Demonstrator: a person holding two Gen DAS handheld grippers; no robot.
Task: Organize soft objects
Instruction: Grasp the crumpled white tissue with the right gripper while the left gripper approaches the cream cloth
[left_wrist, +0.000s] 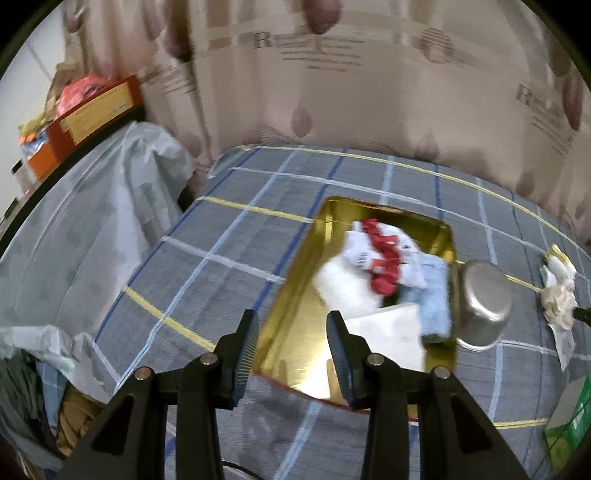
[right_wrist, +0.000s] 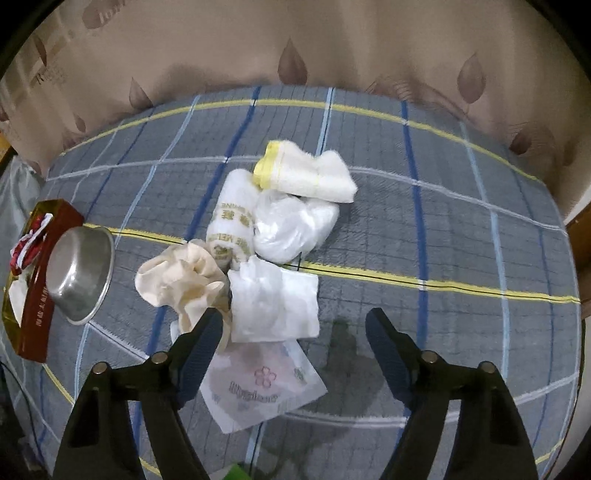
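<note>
Right wrist view, right tool (right_wrist: 293, 325) wide, empty, over white tissue (right_wrist: 273, 299), cream cloth (right_wrist: 177, 282) beside.

left wrist: looking steeply down over gold-lined box (left_wrist: 295, 354) | right wrist: looking down, close over pile | both sharing steel bowl (left_wrist: 484, 306) (right_wrist: 79, 273)

Pale soft cloths (right_wrist: 266, 236) heaped on plaid bedspread (right_wrist: 443, 221); others in gold-lined box (left_wrist: 295, 332).

The curtain (left_wrist: 295, 48) bears a large "R" over lines too blurred to read. The rolled towel (right_wrist: 232, 221) carries gold lettering (Chinese characters, illegible Latin letters).
</note>
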